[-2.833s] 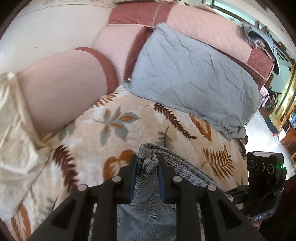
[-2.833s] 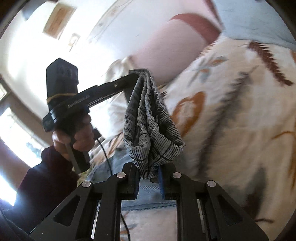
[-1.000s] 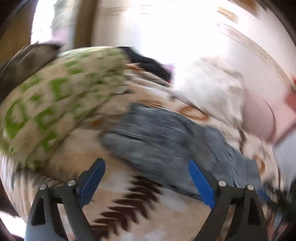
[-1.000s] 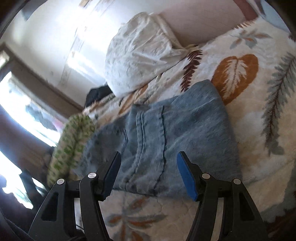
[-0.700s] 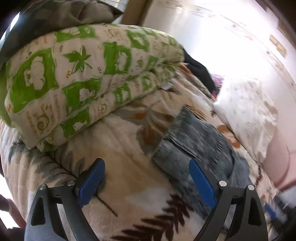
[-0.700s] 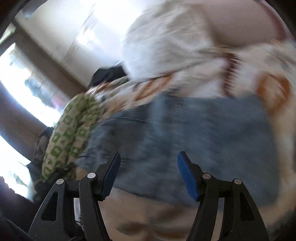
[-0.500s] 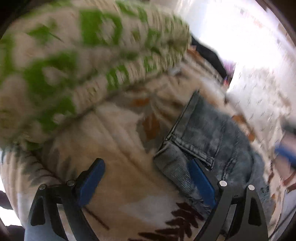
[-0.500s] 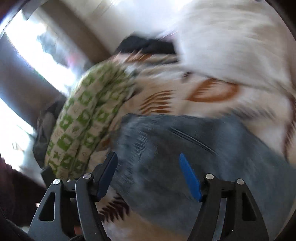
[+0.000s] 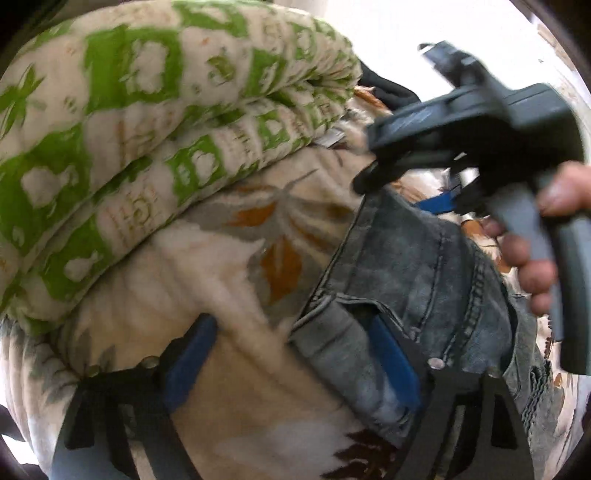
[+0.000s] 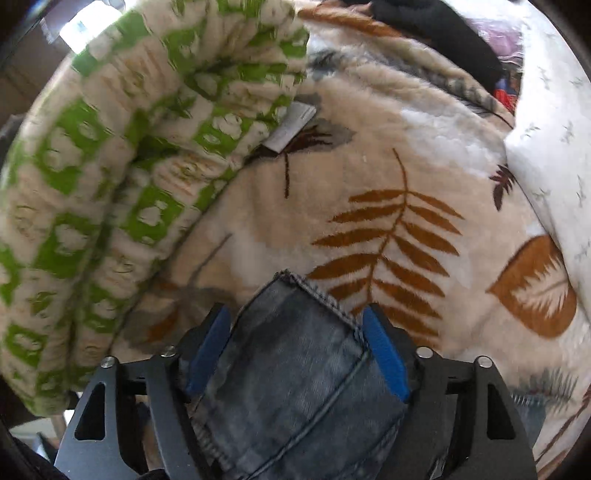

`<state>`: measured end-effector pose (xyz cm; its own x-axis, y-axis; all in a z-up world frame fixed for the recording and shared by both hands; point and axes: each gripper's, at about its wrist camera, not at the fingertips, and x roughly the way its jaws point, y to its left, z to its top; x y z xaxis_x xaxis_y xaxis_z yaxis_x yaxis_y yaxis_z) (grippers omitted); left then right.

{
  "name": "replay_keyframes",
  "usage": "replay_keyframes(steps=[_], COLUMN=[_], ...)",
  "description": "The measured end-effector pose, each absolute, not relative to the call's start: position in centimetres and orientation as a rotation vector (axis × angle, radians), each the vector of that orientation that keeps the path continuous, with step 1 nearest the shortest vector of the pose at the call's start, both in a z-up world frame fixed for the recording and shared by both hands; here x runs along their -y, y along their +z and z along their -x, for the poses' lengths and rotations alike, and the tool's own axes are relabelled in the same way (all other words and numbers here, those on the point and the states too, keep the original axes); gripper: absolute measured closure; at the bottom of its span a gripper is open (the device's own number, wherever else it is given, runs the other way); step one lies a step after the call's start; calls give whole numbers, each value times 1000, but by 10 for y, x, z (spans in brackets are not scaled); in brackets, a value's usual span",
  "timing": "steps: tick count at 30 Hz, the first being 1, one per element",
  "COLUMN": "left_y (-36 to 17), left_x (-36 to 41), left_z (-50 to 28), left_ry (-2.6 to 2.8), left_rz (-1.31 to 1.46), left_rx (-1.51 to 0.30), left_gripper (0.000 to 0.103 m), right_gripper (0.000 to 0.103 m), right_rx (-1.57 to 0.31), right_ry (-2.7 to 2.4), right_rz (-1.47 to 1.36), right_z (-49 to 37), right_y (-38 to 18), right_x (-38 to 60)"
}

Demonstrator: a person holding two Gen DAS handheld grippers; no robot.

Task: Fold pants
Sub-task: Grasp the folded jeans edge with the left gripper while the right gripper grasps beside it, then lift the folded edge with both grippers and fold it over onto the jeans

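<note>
Blue-grey denim pants (image 9: pixel 406 266) lie folded on a cream leaf-print blanket (image 9: pixel 229 266). My left gripper (image 9: pixel 291 354) is open at the pants' near corner; its right finger rests on the denim and its left finger is over the blanket. In the right wrist view, my right gripper (image 10: pixel 295 343) is open, and a corner of the pants (image 10: pixel 295 354) lies between its blue pads. The right gripper (image 9: pixel 413 195) also shows in the left wrist view, held by a hand at the pants' far edge.
A rolled green-and-cream quilt (image 9: pixel 129 140) lies close on the left, also in the right wrist view (image 10: pixel 110 184). A white pillow (image 10: pixel 554 147) lies at the right and dark clothing (image 10: pixel 436 33) at the far edge. A white tag (image 10: pixel 291 125) hangs from the quilt.
Both grippers let go of the pants, opened and swung toward the quilt end. They have since closed in on the pants' corners; the right gripper has come into the left wrist view.
</note>
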<state>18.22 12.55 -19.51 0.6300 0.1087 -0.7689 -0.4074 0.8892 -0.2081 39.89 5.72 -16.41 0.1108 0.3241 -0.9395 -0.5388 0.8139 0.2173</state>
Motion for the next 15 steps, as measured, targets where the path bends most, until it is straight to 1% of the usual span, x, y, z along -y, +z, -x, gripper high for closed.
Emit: replay_keyframes(steps=[1,3,4,5,6,7,8,9,10,11,13,15], left_y=[-196,-198,-198,-198,-200,-204,-206,-206,-206,-206,-206,-201], left_x=[-125,-125,-126,-127,-128,-129,-129,-129,-129,-130,-134,-137], left_z=[-185,-189,-192,-194,-198,-207,-211,-214,-216,-220,-224,-224], left_ry=[302,292,280,258,207,176,181,179,170,158,145,130], left_rz=[372,367,371,380,408,434,434,431,439,455,489,518], left_rx=[-840,-838,-833,-825,-830,-847,-843,-837,-832,-829,-831,-813], left_gripper=[19,24,32,54,65,66,69,70,74,77,78,79], right_gripper=[28,29,29,29,30,37,49,57,71,81,84,85], right_rx=[-1327,-1349,-1369,-1353,-1336,-1329,-1327,-1321,-1315,-1312,-1295,-1261], right_ry=[635,611,585,587,588,583,579,568,567,569,561,562], right_rz=[217,251,266,266,271,267,258,262,264,257,250,229], right_z=[-401,-402,-402,-401,-398,-396,-394,-393,-391,-389,-383,-377], right_y=[-171,-185,-196,-199,-198,-197,-196,-194,-192,-190,-183,-174], right_x=[-61,-63,-62,-60,-59,-57,-53,-48,-44,-40,-33,-27])
